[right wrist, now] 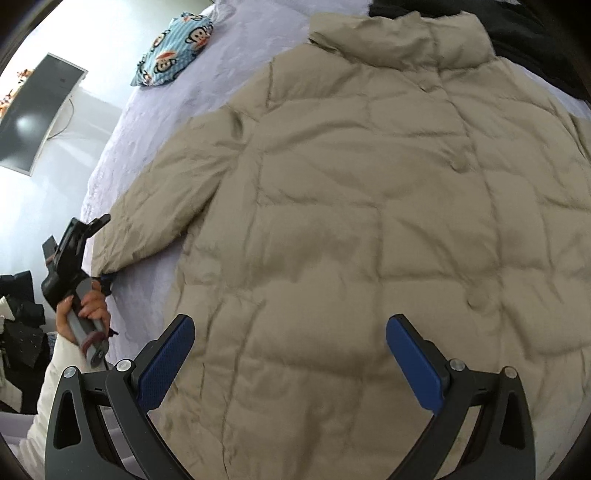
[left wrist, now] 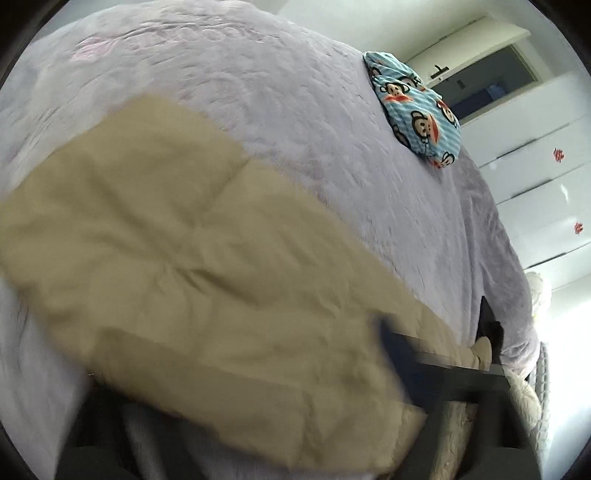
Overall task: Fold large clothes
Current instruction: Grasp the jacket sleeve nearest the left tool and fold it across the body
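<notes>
A beige quilted puffer jacket (right wrist: 351, 206) lies spread front up on a lilac bedspread (right wrist: 159, 122), collar at the top, its snaps closed. My right gripper (right wrist: 290, 325) hovers open over the jacket's lower front, with its blue pads (right wrist: 168, 362) wide apart and nothing between them. A hand holds my left gripper (right wrist: 105, 278) at the cuff of the outstretched sleeve (right wrist: 159, 199). In the left wrist view the blurred sleeve (left wrist: 192, 258) fills the jaws of the left gripper (left wrist: 332, 354). One blue pad (left wrist: 397, 350) presses on the fabric and the other finger is hidden under it.
A blue monkey-print cushion (right wrist: 173, 48) lies near the far bed edge. Black clothing (right wrist: 524, 33) sits beyond the collar. A dark screen (right wrist: 37, 114) hangs on the wall, white wardrobe doors (left wrist: 535, 155) stand past the bed, and dark clothes (right wrist: 18, 306) are piled beside it.
</notes>
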`<state>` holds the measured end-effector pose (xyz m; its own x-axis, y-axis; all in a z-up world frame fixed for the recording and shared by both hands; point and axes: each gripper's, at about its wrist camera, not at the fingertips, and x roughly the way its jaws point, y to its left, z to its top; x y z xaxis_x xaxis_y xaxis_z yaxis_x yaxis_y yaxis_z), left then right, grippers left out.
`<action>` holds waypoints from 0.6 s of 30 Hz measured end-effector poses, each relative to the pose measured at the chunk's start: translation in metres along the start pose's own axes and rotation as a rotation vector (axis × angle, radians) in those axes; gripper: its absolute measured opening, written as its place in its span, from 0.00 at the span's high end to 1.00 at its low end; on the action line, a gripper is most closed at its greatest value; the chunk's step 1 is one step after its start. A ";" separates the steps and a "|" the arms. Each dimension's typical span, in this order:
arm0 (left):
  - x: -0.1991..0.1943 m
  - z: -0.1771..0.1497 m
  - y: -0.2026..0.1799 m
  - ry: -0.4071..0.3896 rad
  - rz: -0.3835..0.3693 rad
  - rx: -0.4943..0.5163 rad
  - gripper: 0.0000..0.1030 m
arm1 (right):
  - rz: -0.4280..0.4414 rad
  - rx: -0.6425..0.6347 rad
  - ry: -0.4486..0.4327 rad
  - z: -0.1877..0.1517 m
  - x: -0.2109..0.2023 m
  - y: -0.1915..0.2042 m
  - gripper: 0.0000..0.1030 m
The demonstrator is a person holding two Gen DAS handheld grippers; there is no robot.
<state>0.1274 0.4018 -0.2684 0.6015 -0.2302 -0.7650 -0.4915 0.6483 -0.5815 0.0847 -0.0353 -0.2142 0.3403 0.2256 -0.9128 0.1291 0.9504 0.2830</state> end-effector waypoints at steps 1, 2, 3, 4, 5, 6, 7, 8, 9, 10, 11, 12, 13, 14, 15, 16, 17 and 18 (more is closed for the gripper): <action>0.008 0.009 0.000 0.036 -0.046 -0.008 0.92 | 0.005 -0.003 -0.005 0.004 0.002 0.002 0.00; 0.010 0.014 0.001 0.039 -0.085 -0.024 0.94 | 0.015 -0.006 -0.004 0.010 0.005 0.006 0.00; 0.006 0.018 0.000 0.026 -0.096 -0.031 0.94 | 0.026 -0.009 -0.002 0.015 0.006 0.009 0.00; 0.000 0.023 -0.002 0.011 -0.092 -0.005 0.94 | 0.035 -0.011 -0.003 0.019 0.008 0.012 0.00; -0.008 0.025 -0.008 -0.009 -0.081 0.031 0.94 | 0.045 -0.015 -0.014 0.024 0.009 0.015 0.01; -0.018 0.026 -0.017 -0.032 -0.075 0.085 0.94 | 0.060 -0.019 -0.029 0.030 0.010 0.020 0.07; -0.024 0.027 -0.028 -0.044 -0.074 0.121 0.94 | 0.066 -0.021 -0.035 0.036 0.013 0.024 0.27; -0.030 0.027 -0.036 -0.055 -0.074 0.150 0.94 | 0.062 -0.019 -0.034 0.041 0.018 0.028 0.42; -0.036 0.028 -0.046 -0.068 -0.076 0.183 0.94 | 0.067 -0.007 -0.030 0.049 0.025 0.031 0.76; -0.046 0.026 -0.058 -0.084 -0.080 0.229 0.94 | 0.086 0.006 -0.029 0.053 0.030 0.033 0.87; -0.052 0.025 -0.066 -0.093 -0.083 0.257 0.94 | 0.126 0.023 -0.032 0.060 0.038 0.037 0.88; -0.056 0.025 -0.075 -0.101 -0.087 0.285 0.94 | 0.147 0.028 -0.038 0.066 0.045 0.041 0.88; -0.062 0.021 -0.086 -0.111 -0.089 0.326 0.94 | 0.171 0.026 -0.053 0.074 0.054 0.048 0.88; -0.065 0.019 -0.094 -0.116 -0.088 0.352 0.94 | 0.189 0.021 -0.066 0.078 0.060 0.053 0.88; -0.072 0.012 -0.103 -0.123 -0.086 0.383 0.94 | 0.210 0.018 -0.072 0.082 0.069 0.058 0.88; -0.076 0.006 -0.113 -0.128 -0.086 0.408 0.94 | 0.233 0.020 -0.070 0.085 0.076 0.063 0.88; -0.078 0.003 -0.122 -0.131 -0.091 0.426 0.94 | 0.267 0.026 -0.054 0.086 0.089 0.067 0.88; -0.082 -0.002 -0.136 -0.132 -0.103 0.452 0.94 | 0.277 0.034 -0.035 0.087 0.102 0.070 0.88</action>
<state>0.1436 0.3310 -0.1272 0.7218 -0.2351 -0.6510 -0.1193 0.8842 -0.4516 0.2095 0.0356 -0.2619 0.3988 0.4682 -0.7885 0.0571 0.8455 0.5309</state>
